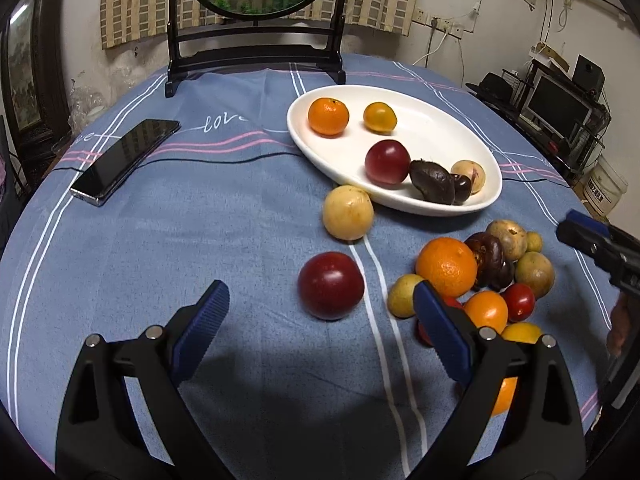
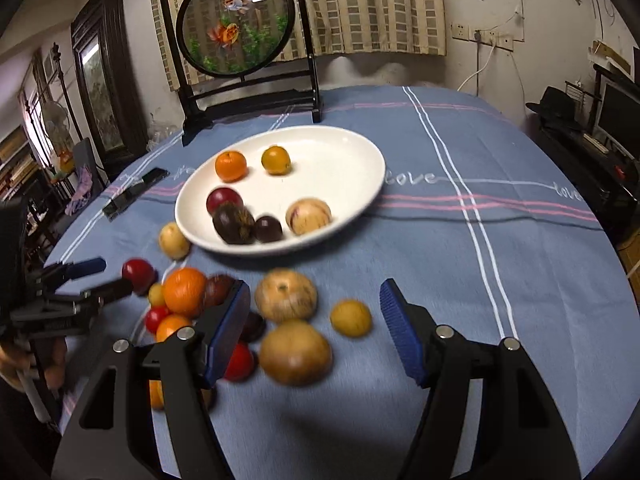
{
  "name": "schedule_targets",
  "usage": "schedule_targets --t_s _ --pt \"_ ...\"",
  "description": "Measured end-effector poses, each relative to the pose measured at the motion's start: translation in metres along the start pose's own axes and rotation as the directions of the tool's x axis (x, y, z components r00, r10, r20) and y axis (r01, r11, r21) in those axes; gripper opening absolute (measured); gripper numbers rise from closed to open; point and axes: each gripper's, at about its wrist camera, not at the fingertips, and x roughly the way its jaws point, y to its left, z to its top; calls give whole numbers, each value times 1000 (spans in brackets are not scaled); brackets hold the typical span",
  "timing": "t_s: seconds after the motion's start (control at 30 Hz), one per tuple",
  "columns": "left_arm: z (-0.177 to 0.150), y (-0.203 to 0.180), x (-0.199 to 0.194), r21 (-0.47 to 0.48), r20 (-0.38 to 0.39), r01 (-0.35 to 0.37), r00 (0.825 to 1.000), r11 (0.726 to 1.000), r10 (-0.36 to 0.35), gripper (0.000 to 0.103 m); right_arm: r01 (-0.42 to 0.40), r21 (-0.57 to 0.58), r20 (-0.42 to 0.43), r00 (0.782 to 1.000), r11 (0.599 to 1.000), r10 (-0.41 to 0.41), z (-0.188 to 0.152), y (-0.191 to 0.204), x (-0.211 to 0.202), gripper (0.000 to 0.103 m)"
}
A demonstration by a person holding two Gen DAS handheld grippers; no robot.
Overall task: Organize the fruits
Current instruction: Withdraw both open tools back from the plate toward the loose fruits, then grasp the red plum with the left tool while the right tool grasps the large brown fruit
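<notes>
Dim indoor light, right view motion-blurred, fisheye-warped edges.

Blue-clothed table (image 1: 240, 220) bears plate (image 1: 320, 148), phone (image 1: 124, 160), fruits (image 1: 331, 297).

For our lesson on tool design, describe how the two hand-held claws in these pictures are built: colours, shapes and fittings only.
Both match. The left claw and the right claw each have two black plastic arms with triangular cut-outs, jointed by round silver pins. Each finger ends in a flat blue ribbed pad with a toothed edge. No cables or markings show on them. No sleeve can be made out.
</notes>
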Motion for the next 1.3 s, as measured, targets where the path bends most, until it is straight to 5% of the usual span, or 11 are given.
schedule_targets --t_s 0.87,1.1,1.3 --pt "-8 -2 4 -5 -42 -24 999 1000 24 95 -9 -3 -73 997 1000 9 -42 -2 -5 68" --pt "-6 -5 15 15 -104 -65 992 998 66 69 -20 -5 -83 996 1000 20 -42 3 -4 68" --pt "8 -11 29 49 -112 -70 991 996 76 62 -20 2 -87 996 1000 20 -42 2 -4 68"
